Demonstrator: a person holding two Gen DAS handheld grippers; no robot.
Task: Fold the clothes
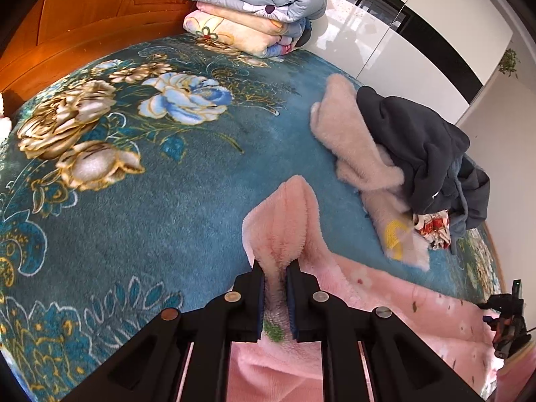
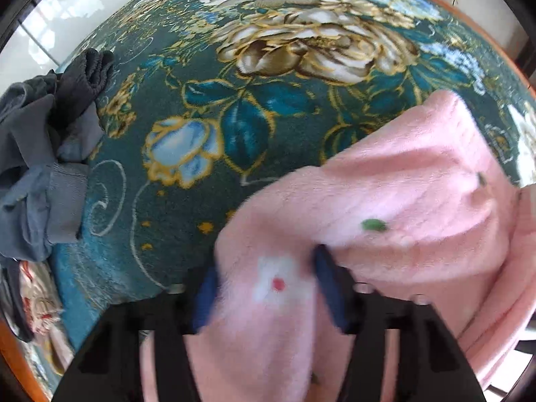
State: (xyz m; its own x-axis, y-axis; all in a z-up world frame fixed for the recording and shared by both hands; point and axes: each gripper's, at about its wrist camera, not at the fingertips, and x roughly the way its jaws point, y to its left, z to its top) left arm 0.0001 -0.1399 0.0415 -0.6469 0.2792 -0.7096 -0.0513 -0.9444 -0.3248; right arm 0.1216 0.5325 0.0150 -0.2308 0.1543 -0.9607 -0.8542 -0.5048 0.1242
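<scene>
Left tongs [image 1: 275,269] pinch a fold of one pink fleece garment [image 1: 385,301]; right tongs [image 2: 264,278] grip its flower-print part [image 2: 385,181], blurred. It lies on the teal floral bed blanket [image 1: 150,201], broad open plush left. One clothes pile [image 1: 412,154] at right edge; two folded quilts [image 1: 251,10] stacked far.

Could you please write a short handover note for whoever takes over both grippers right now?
Left gripper: shut on a bunched fold of the pink fleece garment with small flower prints, over the teal floral bed cover.
Right gripper: the same garment lies between its fingers; the image is blurred, so the grip is unclear.
Done: nothing is folded yet.
Left: fold it, then the beige fleece garment and dark grey clothes piled beside it.
</scene>
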